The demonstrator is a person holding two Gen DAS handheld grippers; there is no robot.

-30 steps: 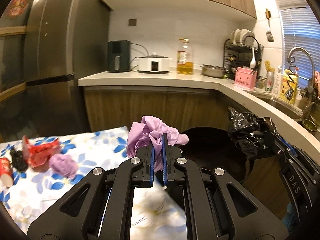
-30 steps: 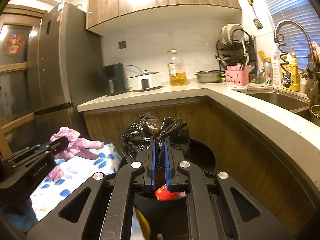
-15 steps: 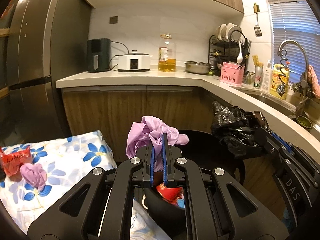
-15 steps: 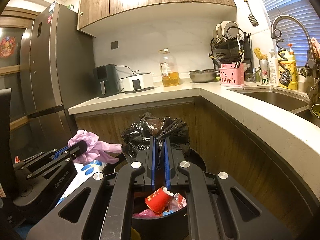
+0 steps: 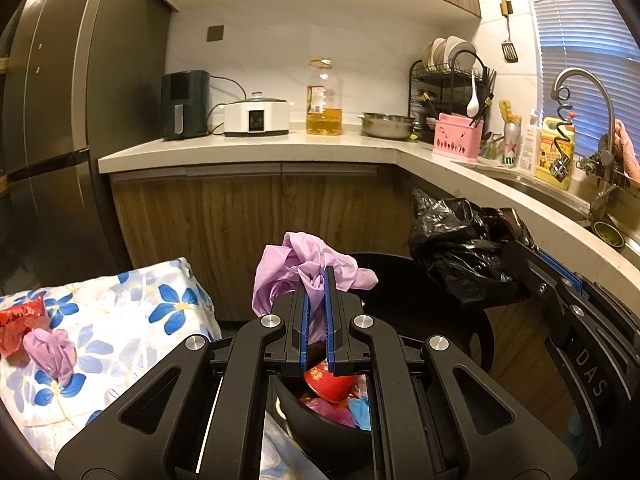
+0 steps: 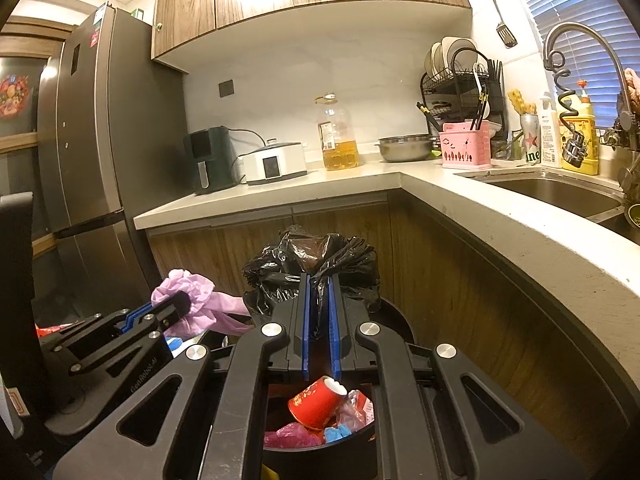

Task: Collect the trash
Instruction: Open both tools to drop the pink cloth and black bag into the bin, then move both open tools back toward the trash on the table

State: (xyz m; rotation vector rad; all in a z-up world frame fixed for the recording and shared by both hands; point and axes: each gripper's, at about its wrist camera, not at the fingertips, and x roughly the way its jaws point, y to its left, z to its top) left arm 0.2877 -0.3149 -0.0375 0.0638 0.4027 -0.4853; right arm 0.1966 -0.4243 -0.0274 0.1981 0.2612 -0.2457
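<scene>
**Desk:** What has changed since a second ago?

**Photographer:** The left gripper (image 5: 314, 280) has carried the purple glove (image 5: 298, 270) off the floral tablecloth (image 5: 132, 320) and now holds it over the black bin (image 5: 460, 320). A second ago the cloth filled the lower left-wrist view; now it sits at 9 o'clock and the bin's contents show below the jaws.

**Desk:** Which way does the glove point?

**Photographer:** It is crumpled. The bunched bulk rises toward 12 o'clock from the fingertips, and one loose finger sticks out toward 3 o'clock. The long axis is unclear in that wad.

**Desk:** And the grip?

**Photographer:** Narrow, the left jaws pinching the glove at its lower fold. The right gripper (image 6: 319, 280) is likewise clamped on the black trash bag (image 6: 316, 260), holding it at the bin's far rim.

**Desk:** What lies underneath?

**Photographer:** A red paper cup (image 6: 316, 402) on its side in the bin, amid pink and blue scraps. A second purple glove (image 5: 50, 350) and a red wrapper (image 5: 18, 320) lie on the cloth at 9 o'clock.
</scene>
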